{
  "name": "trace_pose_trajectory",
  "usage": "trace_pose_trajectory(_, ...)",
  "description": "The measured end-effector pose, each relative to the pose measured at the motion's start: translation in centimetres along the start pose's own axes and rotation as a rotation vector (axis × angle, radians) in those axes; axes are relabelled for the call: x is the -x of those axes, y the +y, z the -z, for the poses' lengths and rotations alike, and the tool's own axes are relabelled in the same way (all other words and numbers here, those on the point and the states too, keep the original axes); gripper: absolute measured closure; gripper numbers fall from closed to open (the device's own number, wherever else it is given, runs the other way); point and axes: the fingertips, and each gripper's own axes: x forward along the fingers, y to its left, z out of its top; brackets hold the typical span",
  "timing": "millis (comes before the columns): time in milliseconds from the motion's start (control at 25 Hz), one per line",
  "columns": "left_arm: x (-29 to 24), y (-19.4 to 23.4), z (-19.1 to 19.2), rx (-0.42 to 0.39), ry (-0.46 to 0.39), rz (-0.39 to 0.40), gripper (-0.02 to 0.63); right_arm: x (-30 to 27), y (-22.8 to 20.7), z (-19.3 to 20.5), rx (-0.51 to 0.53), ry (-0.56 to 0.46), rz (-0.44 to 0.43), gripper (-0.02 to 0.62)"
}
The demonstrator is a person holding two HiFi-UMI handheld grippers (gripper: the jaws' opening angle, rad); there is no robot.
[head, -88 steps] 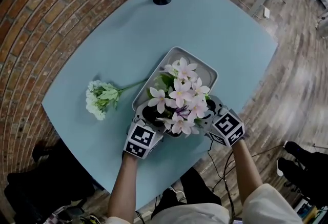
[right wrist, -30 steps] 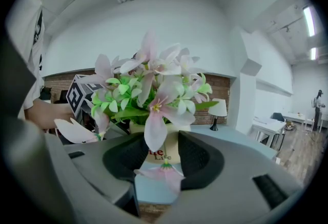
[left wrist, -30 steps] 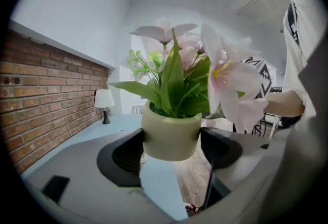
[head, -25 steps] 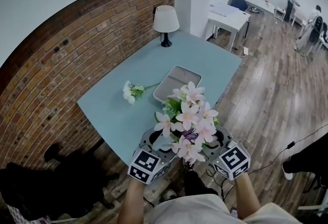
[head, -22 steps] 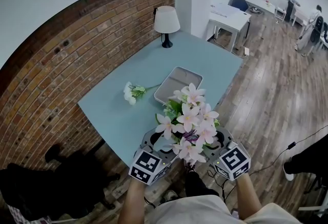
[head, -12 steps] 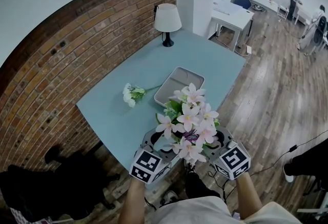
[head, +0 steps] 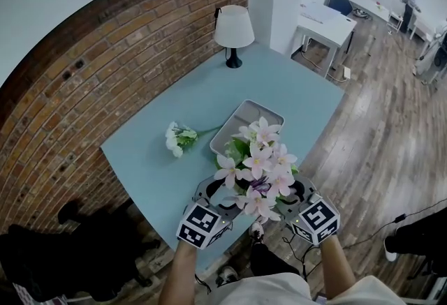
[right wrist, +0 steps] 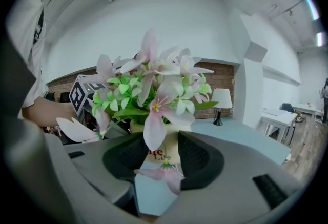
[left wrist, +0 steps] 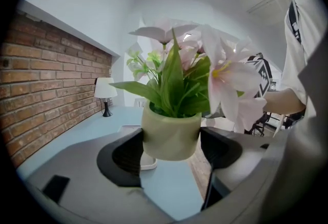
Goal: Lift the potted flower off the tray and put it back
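The potted flower [head: 257, 165], pink blooms over green leaves in a pale pot, hangs in the air above the near edge of the blue table [head: 167, 174]. My left gripper [head: 211, 192] is shut on the pot's left side and my right gripper [head: 299, 193] on its right side. In the left gripper view the pot [left wrist: 170, 138] sits pressed between both dark pads of the left gripper [left wrist: 172, 147]. The right gripper view shows the printed pot [right wrist: 165, 152] wedged in the right gripper [right wrist: 163, 159], half hidden by a drooping petal. The white tray [head: 241, 122] lies bare just beyond the flowers.
A loose bunch of white flowers [head: 177, 138] lies on the table left of the tray. A white lamp [head: 234, 28] stands at the table's far corner by the brick wall [head: 91, 87]. A white desk [head: 328, 21] and people [head: 412, 2] are far off at the right.
Both grippers have carried the pot forward and a little lower, toward the tray. The tray and the table's edge now sit closer to the flowers. The grips are unchanged.
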Motion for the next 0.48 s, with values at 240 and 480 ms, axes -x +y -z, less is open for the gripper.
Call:
trace_pose_trajectory(240, -3.6, 3.7, 1.3, 0.028, 0.053, -0.023, 0.230, -4.0, -3.6, 1.5, -0.028, 0.035, -0.036, 0.413)
trace_pose_trajectory(480, -7.1, 7.5, 3.2, 0.071, 0.094, -0.049, 0.230, -8.5, -7.0, 3.3, -0.066, 0.073, -0.099, 0.413)
